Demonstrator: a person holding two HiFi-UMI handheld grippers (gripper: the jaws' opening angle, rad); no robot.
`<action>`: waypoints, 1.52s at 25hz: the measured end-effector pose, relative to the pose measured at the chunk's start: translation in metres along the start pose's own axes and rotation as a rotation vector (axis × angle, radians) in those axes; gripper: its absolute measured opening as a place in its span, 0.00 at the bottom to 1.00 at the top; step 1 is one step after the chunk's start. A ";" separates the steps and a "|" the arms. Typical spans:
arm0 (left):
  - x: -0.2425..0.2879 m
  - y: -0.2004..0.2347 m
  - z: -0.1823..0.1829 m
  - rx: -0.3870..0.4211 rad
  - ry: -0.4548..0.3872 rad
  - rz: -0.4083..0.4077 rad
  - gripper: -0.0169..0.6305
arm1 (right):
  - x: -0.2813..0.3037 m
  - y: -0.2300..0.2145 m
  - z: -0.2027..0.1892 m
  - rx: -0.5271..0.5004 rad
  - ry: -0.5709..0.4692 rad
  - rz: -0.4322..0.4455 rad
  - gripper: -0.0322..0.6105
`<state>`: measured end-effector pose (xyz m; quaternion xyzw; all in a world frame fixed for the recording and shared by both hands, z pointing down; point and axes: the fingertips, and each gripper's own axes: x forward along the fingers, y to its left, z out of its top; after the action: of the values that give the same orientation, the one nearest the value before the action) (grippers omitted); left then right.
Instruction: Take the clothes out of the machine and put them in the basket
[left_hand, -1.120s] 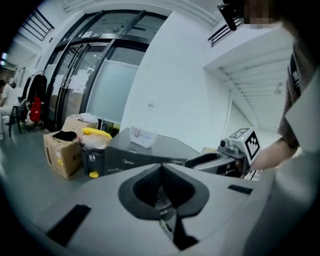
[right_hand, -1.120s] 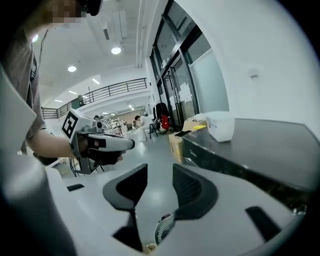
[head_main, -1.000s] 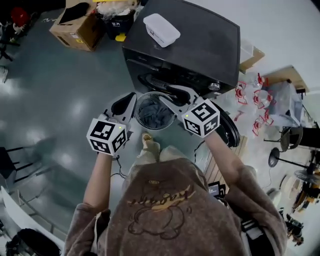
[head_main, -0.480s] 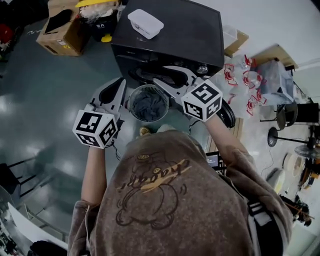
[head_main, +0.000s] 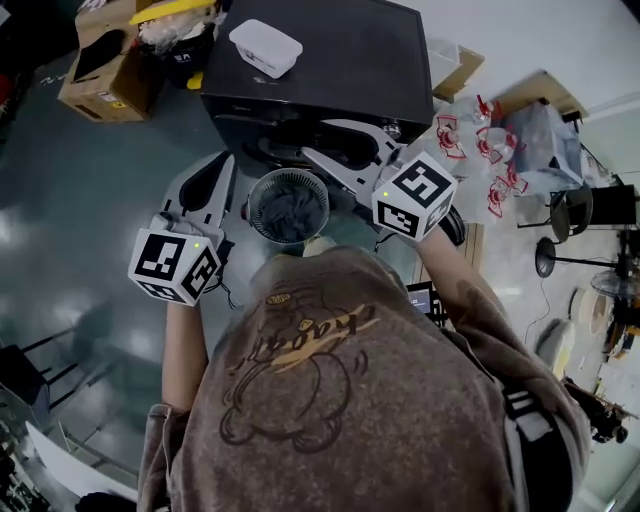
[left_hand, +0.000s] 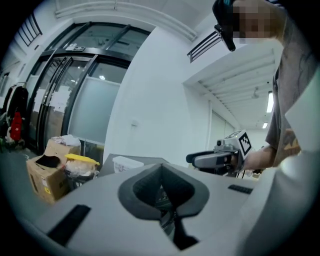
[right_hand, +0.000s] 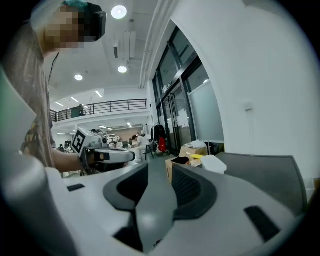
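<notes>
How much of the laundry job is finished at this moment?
Done: dark clothes lie in the basket before the machine. In hand: nothing; the left gripper is shut and empty, the right gripper open and empty. Left: unclear, because the machine's inside is hidden in every view.

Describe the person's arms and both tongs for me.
Both the left tongs and right tongs are pale grey with dark ribbed pads, each carrying a white cube of black square markers. The person wears a brown sweatshirt with a cartoon print, sleeves pushed up.
</notes>
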<state>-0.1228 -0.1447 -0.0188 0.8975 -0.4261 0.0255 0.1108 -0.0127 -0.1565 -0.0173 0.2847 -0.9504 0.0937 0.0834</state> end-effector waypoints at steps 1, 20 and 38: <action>0.001 0.000 0.001 -0.001 -0.009 0.002 0.04 | -0.001 0.000 0.002 -0.015 -0.017 0.016 0.26; 0.050 -0.005 -0.036 -0.037 -0.045 0.074 0.04 | -0.016 -0.044 -0.047 -0.002 -0.038 0.059 0.05; 0.047 -0.008 -0.057 -0.053 -0.017 0.096 0.04 | -0.005 -0.029 -0.055 -0.029 -0.038 0.105 0.05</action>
<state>-0.0841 -0.1631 0.0420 0.8730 -0.4701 0.0119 0.1294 0.0136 -0.1655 0.0386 0.2351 -0.9666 0.0790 0.0644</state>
